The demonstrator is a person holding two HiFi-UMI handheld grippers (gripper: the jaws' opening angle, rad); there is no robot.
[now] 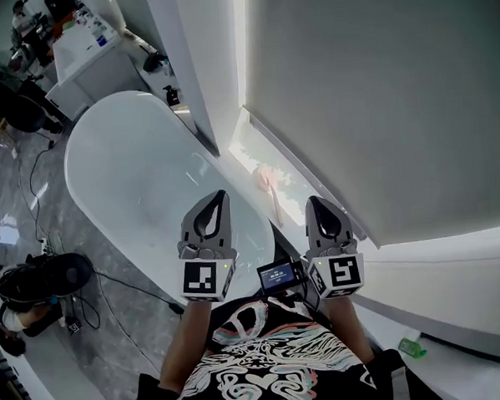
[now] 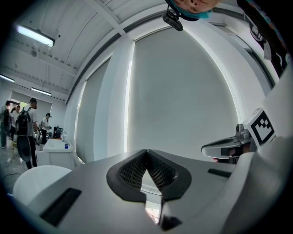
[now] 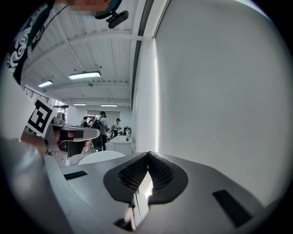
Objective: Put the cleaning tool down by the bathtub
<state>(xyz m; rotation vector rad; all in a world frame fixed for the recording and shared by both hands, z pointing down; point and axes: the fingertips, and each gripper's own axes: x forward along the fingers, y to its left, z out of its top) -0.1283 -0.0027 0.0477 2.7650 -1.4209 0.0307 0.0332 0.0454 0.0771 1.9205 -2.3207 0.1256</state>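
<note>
1. Pink-headed, pale-handled cleaning brush (image 1: 271, 194) lies on the window ledge (image 1: 252, 153) beside the white oval bathtub (image 1: 131, 168).
2. Left tool (image 1: 220, 195) and right tool (image 1: 314, 201): both pressed together, empty.
3. Probably light, stiff; take it mid-handle.

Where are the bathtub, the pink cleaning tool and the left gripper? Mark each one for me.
bathtub (image 1: 122, 151): head view, bare inside surface.
pink cleaning tool (image 1: 268, 184): head view, its pink end.
left gripper (image 1: 223, 195): head view, tips of its shut jaws.
</note>
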